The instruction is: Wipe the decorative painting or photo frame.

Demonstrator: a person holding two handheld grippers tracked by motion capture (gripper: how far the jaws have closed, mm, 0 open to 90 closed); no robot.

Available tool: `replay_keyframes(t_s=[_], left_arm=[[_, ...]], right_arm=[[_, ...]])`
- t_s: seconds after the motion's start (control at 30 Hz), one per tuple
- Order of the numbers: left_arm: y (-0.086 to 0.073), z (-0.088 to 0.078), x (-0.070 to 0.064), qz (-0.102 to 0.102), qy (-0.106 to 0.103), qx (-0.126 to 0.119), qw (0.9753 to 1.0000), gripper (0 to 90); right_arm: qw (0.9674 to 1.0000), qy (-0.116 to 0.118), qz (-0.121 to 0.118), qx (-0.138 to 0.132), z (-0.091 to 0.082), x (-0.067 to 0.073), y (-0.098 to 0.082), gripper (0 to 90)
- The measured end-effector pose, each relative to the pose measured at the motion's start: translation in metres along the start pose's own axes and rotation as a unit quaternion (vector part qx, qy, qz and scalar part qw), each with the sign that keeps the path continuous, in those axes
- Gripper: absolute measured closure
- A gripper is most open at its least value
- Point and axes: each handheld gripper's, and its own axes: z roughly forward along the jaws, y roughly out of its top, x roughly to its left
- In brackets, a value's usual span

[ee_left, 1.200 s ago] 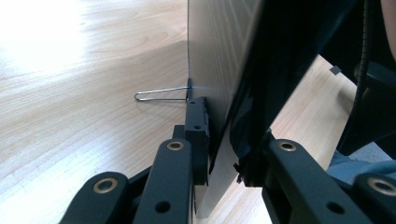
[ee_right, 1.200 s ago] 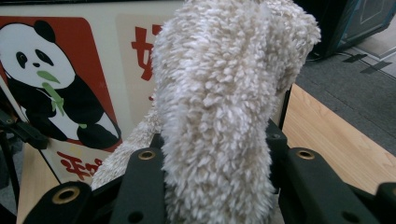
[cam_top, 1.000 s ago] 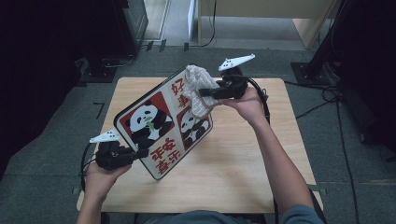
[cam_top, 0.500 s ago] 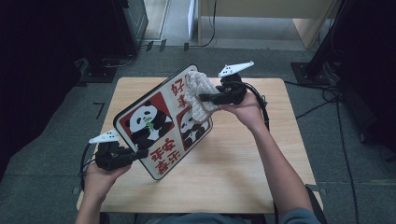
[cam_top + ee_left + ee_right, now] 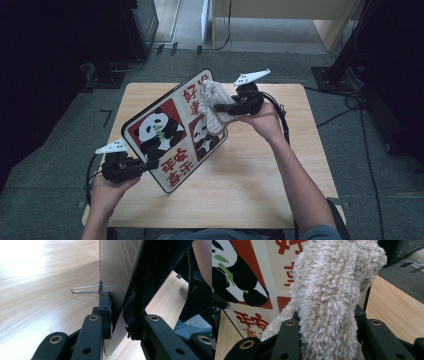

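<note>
Left gripper [image 5: 150, 165] clamped the panda board's [image 5: 172, 132] 7 o'clock edge; right gripper [image 5: 220, 107] gripped a fluffy cloth [image 5: 215, 105] at 2 o'clock

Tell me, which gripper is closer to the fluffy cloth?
The right. The right gripper is clamped on the fluffy cloth, pressing it against the panda board. The left gripper grips the board's lower edge, well away from the cloth.

Left hand [image 5: 107, 192] low at the near left, forearm coming up from the bottom edge, its left gripper [image 5: 145, 165] pointing level toward the middle with jaws clamped tight. Right arm stretched long and diagonal, right hand [image 5: 262, 120] raised, right gripper [image 5: 220, 107] aimed leftward, jaws squeezed closed too.
</note>
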Motion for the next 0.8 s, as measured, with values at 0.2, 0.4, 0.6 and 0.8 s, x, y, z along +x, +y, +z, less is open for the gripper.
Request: replay_keyframes(t_s=[0.2, 0.4, 0.6, 0.8], left_arm=[[0.0, 0.0, 0.001, -0.001, -0.003, -0.002, 1.0, 76.9], [0.0, -0.001, 0.002, -0.005, -0.005, -0.005, 1.0, 76.5], [-0.001, -0.001, 0.002, -0.005, -0.008, -0.009, 0.9999, 76.2], [-0.001, -0.001, 0.004, -0.002, -0.009, -0.013, 0.9999, 76.0]], right_arm=[[1.0, -0.003, -0.002, 0.0, 0.002, -0.001, -0.007, 63.6], [0.9999, -0.005, 0.007, 0.009, 0.005, -0.003, -0.014, 63.5], [0.9998, -0.005, 0.014, 0.016, 0.006, -0.004, -0.022, 63.5], [0.9995, -0.008, 0.021, 0.021, 0.008, -0.005, -0.029, 63.5]])
